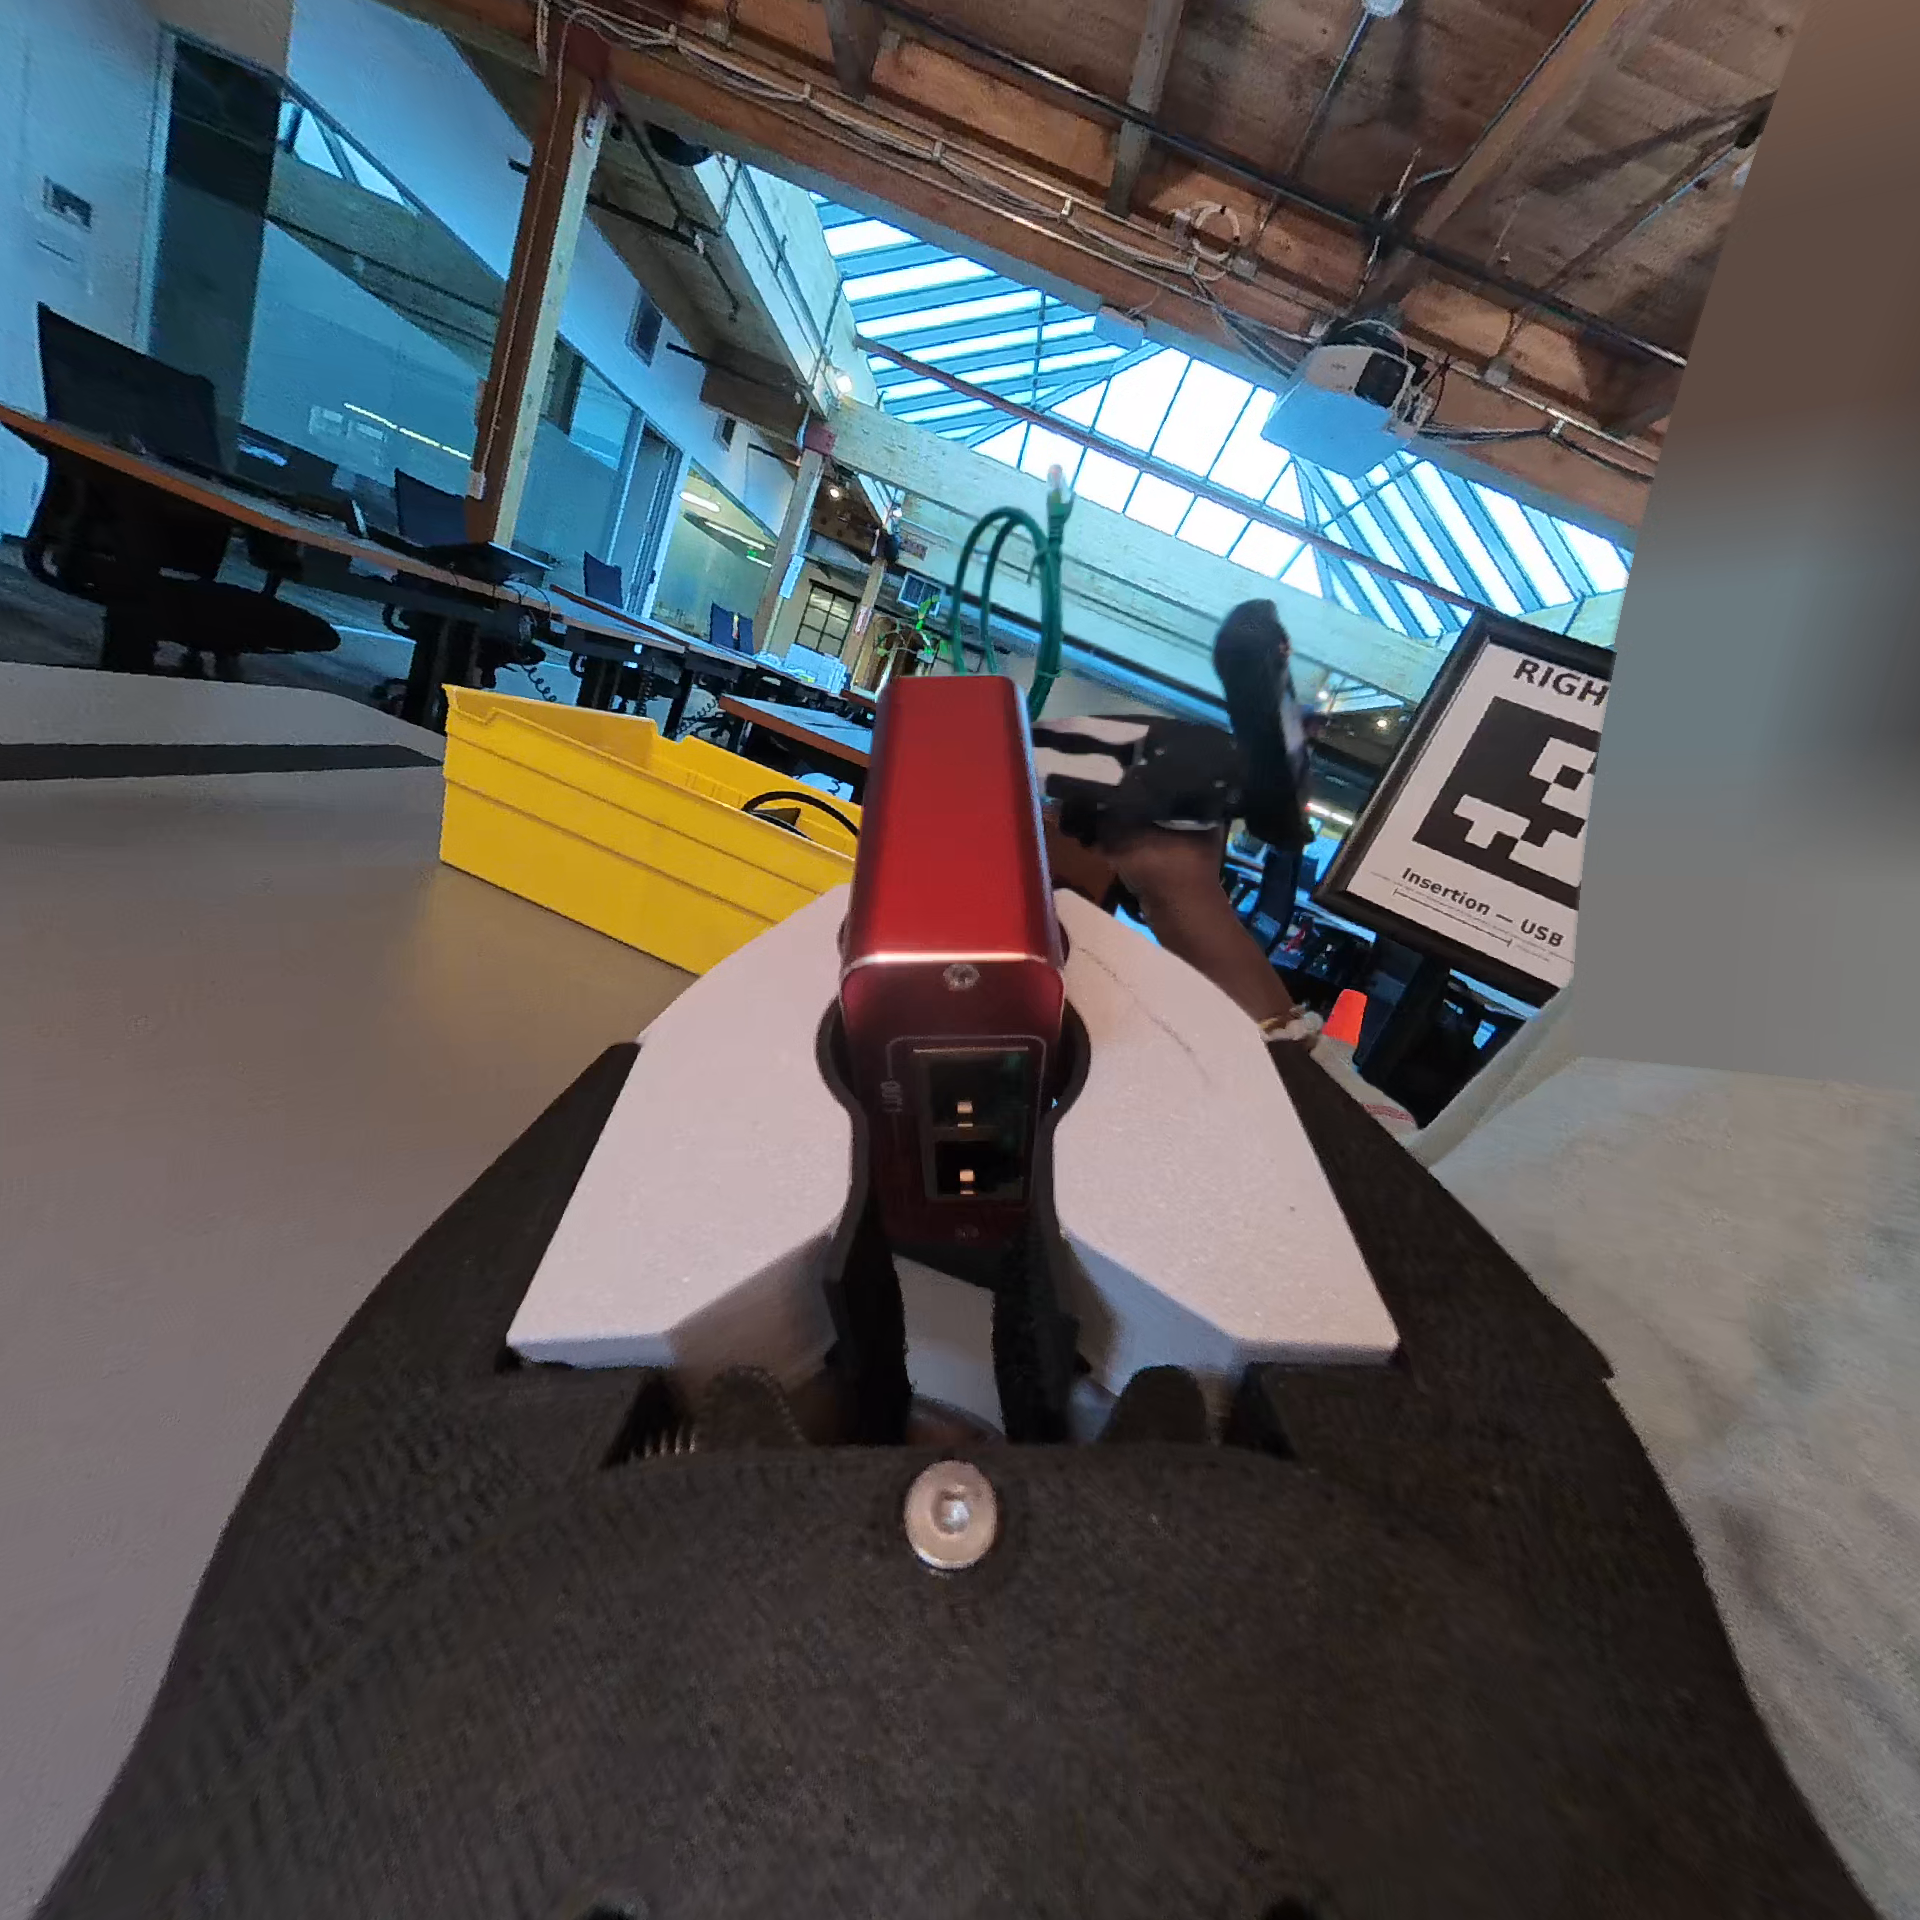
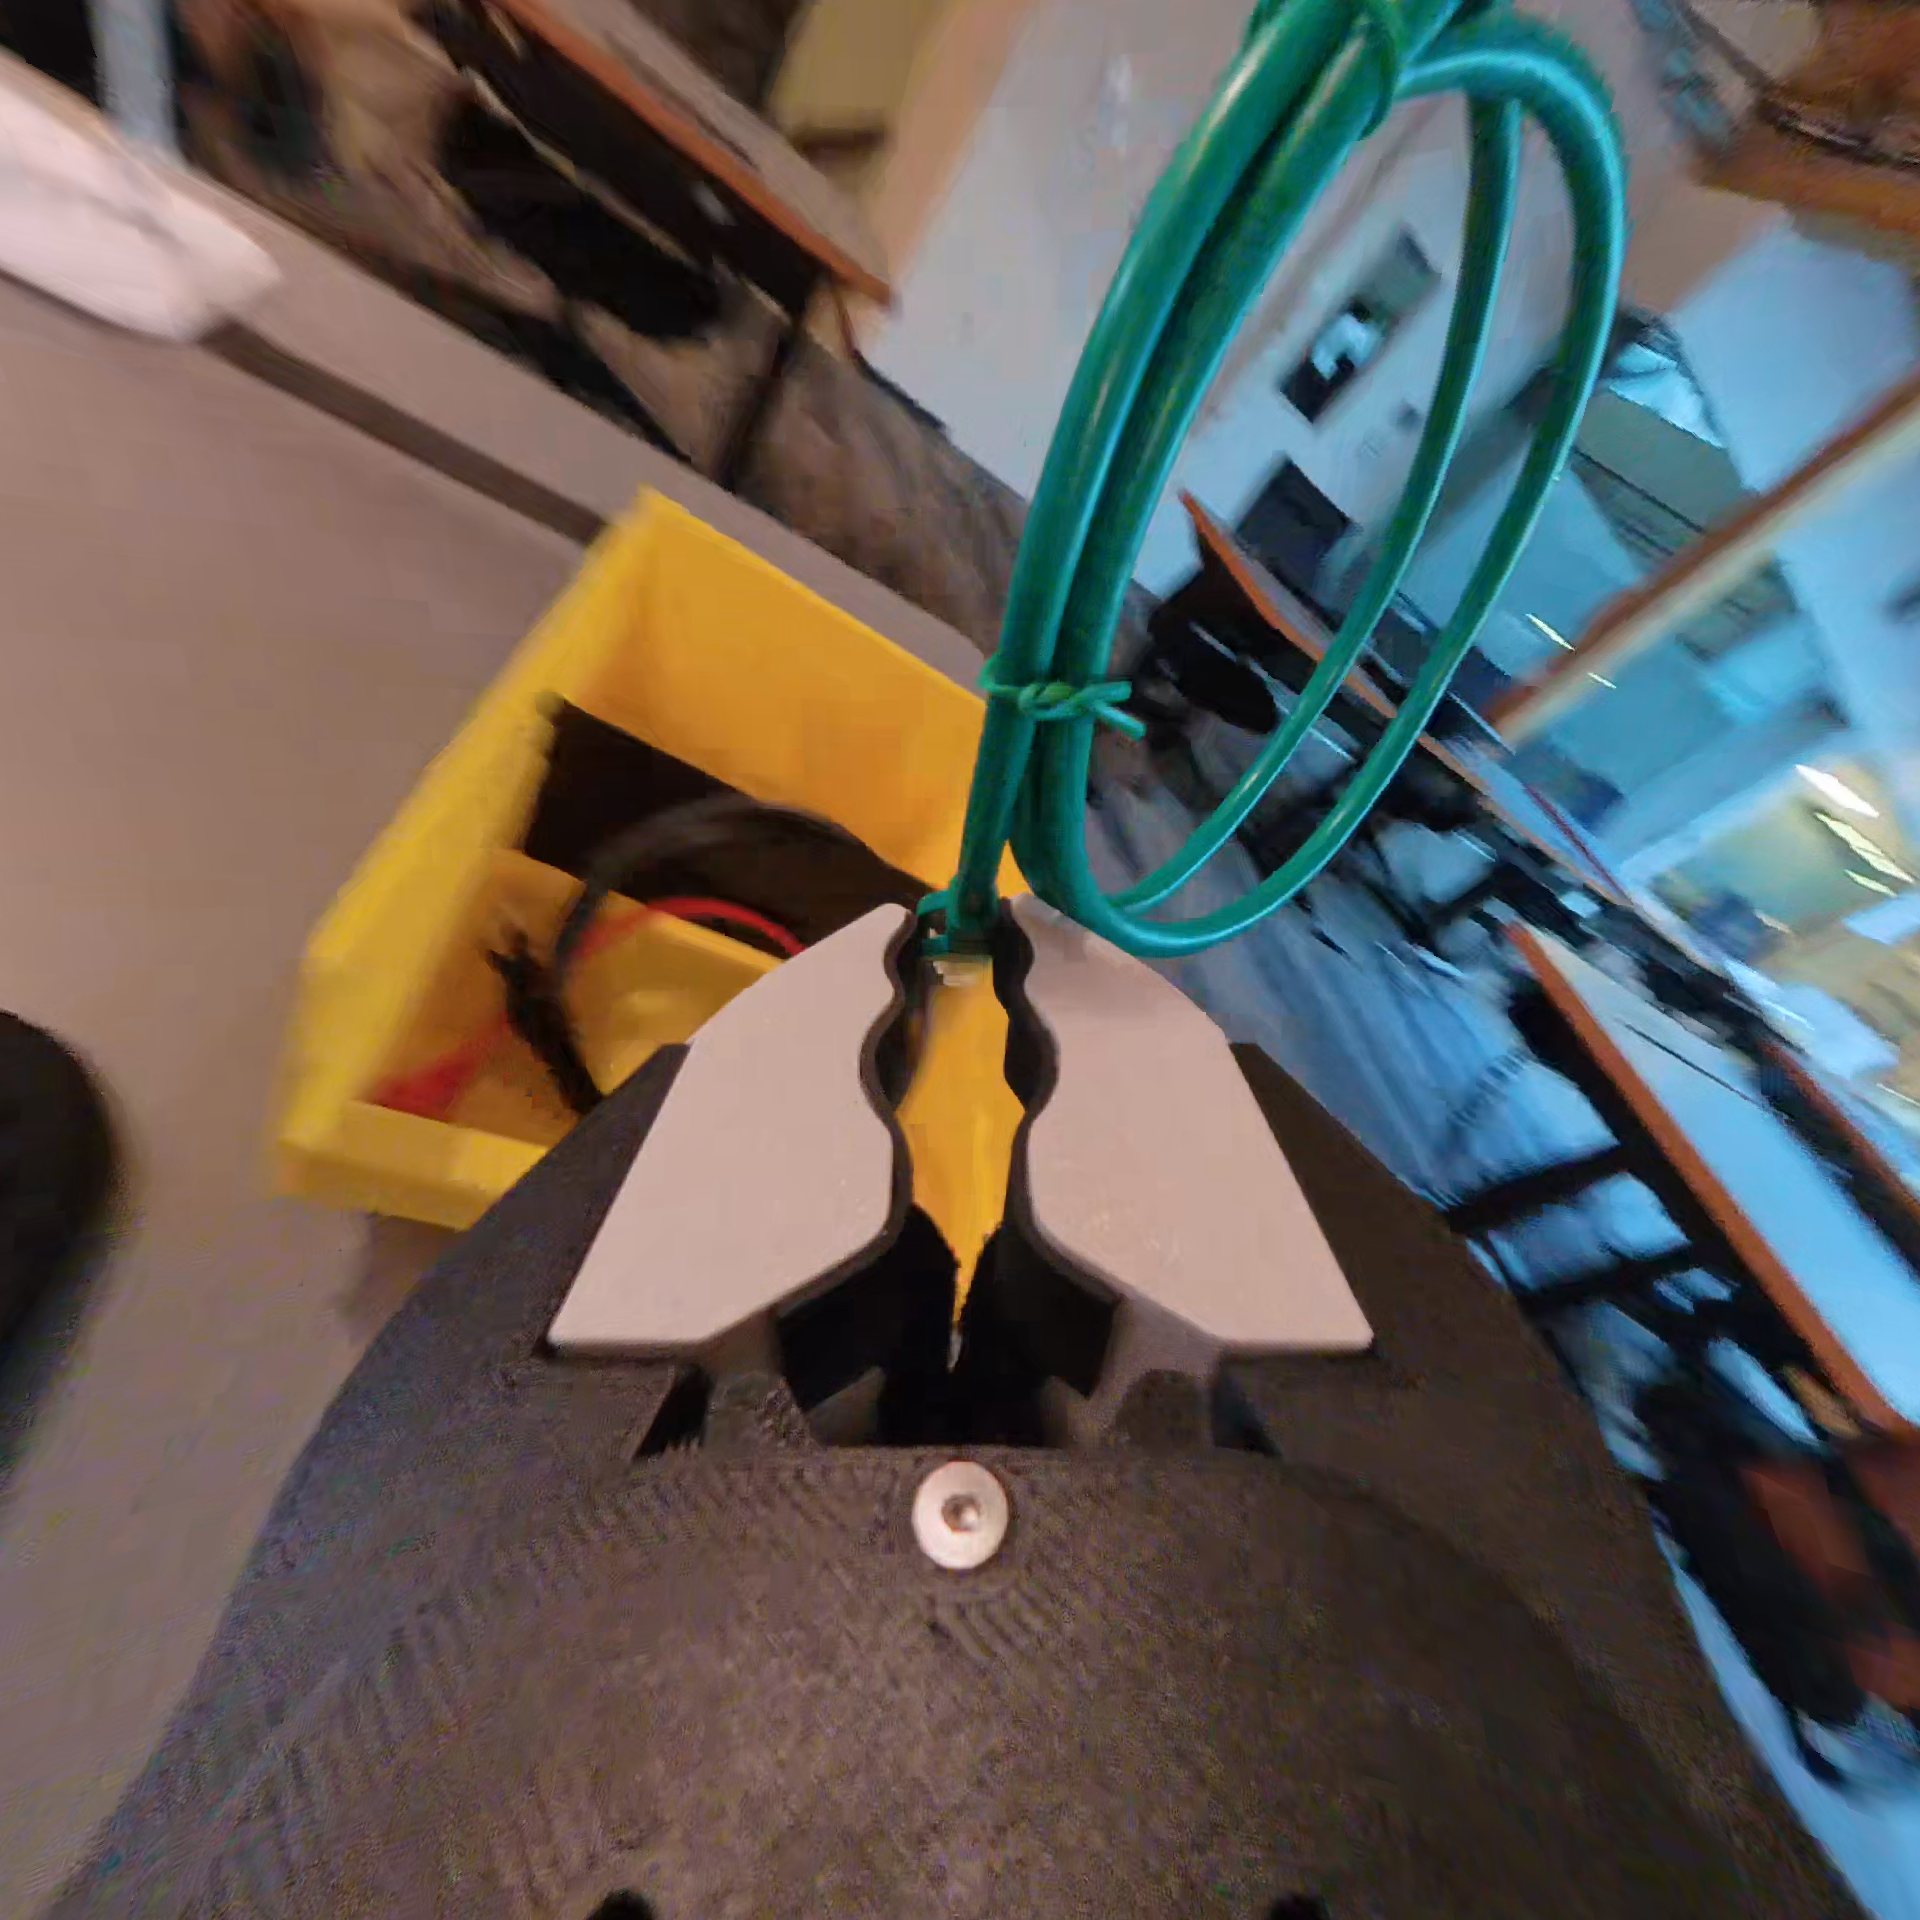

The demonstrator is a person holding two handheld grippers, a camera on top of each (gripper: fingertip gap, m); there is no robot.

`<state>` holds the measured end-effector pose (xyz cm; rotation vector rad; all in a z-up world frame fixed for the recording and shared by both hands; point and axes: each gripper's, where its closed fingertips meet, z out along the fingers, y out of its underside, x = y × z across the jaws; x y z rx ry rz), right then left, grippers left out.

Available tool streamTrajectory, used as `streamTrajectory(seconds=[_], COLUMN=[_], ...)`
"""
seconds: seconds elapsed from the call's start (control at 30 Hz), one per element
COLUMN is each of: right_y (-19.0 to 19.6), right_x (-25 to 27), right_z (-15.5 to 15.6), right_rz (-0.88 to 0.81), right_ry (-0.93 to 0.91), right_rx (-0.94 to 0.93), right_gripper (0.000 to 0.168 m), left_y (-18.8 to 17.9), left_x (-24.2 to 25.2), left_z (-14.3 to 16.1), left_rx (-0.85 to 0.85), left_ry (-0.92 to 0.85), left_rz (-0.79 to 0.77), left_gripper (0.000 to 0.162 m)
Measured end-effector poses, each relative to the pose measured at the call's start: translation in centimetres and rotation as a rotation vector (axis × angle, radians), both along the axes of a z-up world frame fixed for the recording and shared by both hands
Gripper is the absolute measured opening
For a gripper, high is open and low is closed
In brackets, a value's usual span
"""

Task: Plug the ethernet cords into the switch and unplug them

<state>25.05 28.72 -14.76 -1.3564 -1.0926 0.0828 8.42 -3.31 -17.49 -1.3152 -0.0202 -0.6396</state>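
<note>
1. Switch status: the red metal box-shaped ethernet switch sits pinched between the left gripper fingers, raised off the grey surface. The end with two stacked ports faces my left wrist camera; both ports look empty.
2. Right gripper: fingers are closed on the plug end of the green coiled ethernet cord, right at the tips. The rest of the coil, held by twist ties, arcs above the fingers, and in the left wrist view its free plug points up.
3. In the left wrist view I see the cord behind and above the switch, so the plug and switch are well apart. I cannot see the far end of the switch, so I can't say whether anything is plugged in there.
4. Progress, my read: early stage. Both items are grasped, but no insertion is visible. Still left: align the plug with a port, seat it, then pull it out, and repeat for any other cords.
5. Yellow plastic bin sits on the surface beyond both grippers, with black and red wires inside; I can't tell whether these are more ethernet cords.
6. Right wrist view is motion-blurred, so I can't confirm the plug's orientation in the fingers.
</note>
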Motion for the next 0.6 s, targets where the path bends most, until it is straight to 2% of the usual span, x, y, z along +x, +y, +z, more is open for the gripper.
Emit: streamTrajectory(seconds=[0.07,0.2,0.33,0.37,0.43,0.47,0.53,0.6], right_y=[1.8,2.8,1.4,0.9,-0.1,-0.6,-1.0,-0.3], right_x=[0.5,-0.8,-3.6,-4.5,-5.8,-6.1,-5.9,-4.8], right_z=[-1.9,-6.6,-13.3,-14.0,-13.6,-13.0,-11.6,-10.6], right_rz=[-0.103,-0.132,-0.007,0.045,0.153,0.206,0.259,0.231], right_ry=[-0.086,-0.166,-0.239,-0.195,-0.057,0.002,0.078,0.073], right_rx=[0.002,-0.133,-0.540,-0.626,-0.762,-0.804,-0.822,-0.756], right_gripper=[0.014,0.013,0.015,0.026,0.042,0.043,0.038,0.029], left_y=[0.1,0.3,0.3,0.3,0.3,0.3,0.3,0.3], left_x=[0.3,0.3,0.4,0.3,0.3,0.3,0.4,0.5], left_z=[-0.2,-0.5,-0.7,-0.7,-0.6,-0.6,-0.7,-0.7], left_rx=[-0.013,-0.030,-0.040,-0.041,-0.036,-0.038,-0.044,-0.045], left_ry=[0.012,0.035,0.014,0.013,0.014,0.013,0.014,0.018], left_rz=[-0.007,0.004,-0.015,-0.013,-0.012,-0.013,-0.018,-0.023], left_gripper=[0.028,0.028,0.028,0.028,0.028,0.028,0.028,0.028])
